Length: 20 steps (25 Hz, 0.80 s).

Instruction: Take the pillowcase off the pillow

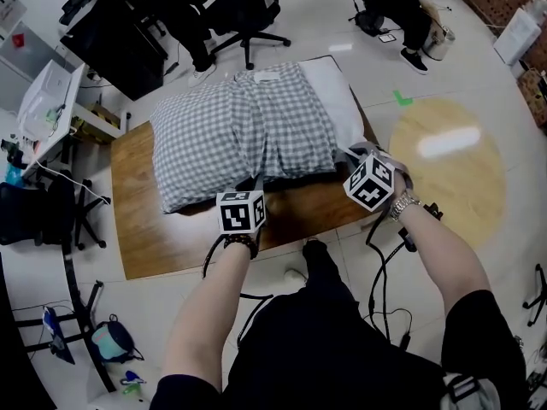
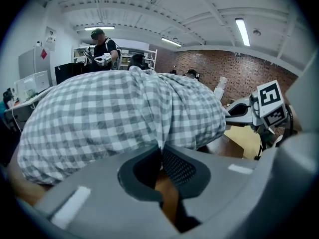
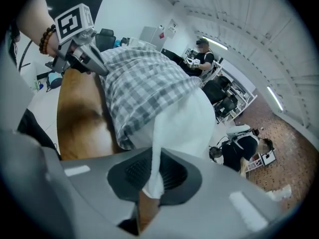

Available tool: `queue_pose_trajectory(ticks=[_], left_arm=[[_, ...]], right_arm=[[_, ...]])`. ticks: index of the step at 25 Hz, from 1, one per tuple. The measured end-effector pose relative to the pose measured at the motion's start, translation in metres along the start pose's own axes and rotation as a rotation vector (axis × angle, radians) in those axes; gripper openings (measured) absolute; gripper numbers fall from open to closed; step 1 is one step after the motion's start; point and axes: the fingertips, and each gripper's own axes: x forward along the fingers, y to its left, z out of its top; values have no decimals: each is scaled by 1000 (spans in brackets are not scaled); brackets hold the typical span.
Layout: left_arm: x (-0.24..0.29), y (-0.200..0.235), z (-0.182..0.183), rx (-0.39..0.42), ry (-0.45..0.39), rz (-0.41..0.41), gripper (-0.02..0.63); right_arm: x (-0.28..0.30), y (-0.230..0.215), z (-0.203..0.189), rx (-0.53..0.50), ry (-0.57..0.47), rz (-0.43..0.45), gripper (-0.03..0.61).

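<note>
grey-and-white check cloth: the pillowcase [image 1: 239,135] covers most of the pillow [image 1: 335,92], which lies flat on the wooden bench [image 1: 145,229], just beyond both grippers.

position: both grippers meet the pillow's near long edge. the left gripper [image 1: 255,183] is about midway along that edge. the right gripper [image 1: 347,154] is at the near right corner, where the check ends and white cloth shows.

axis: the long axis runs left to right across the head view, with the right end angled a little away from the person. the bare white end of the pillow points right. the covered end points left and sits close to the bench's left side.

left fingers [image 2: 182,166]: pressed together on a fold of the checked pillowcase. the fold drops straight into the slot between the pads, and the check bulges up just behind it.

right fingers [image 3: 133,171]: pressed together on a strip of white cloth from the pillow's bare corner. the strip hangs down through the pads. the checked hem lies just beside it on the left of the right gripper view, not between the pads.

both grippers tilt downward toward the bench, well apart from each other along the edge.
</note>
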Motion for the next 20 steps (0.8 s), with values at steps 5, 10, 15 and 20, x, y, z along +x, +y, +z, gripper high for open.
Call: queue_pose_trajectory(ticks=[5,10,15,20], left_arm=[[-15,14,-4,-26,-26,64,10],[-36,31,-4,-82,-52,102,9],[-53,47,-13,-116,-67,135,9],[-74,66,-15,-140,-85,169,9]], right_arm=[[-12,-6,-10,42,-17,-13,18],[-26,-11,-15,67,-5,-37,17],[-37,-9,-24,81,-2,-53,17],[-48,-11,-33,111,11,-60,17]])
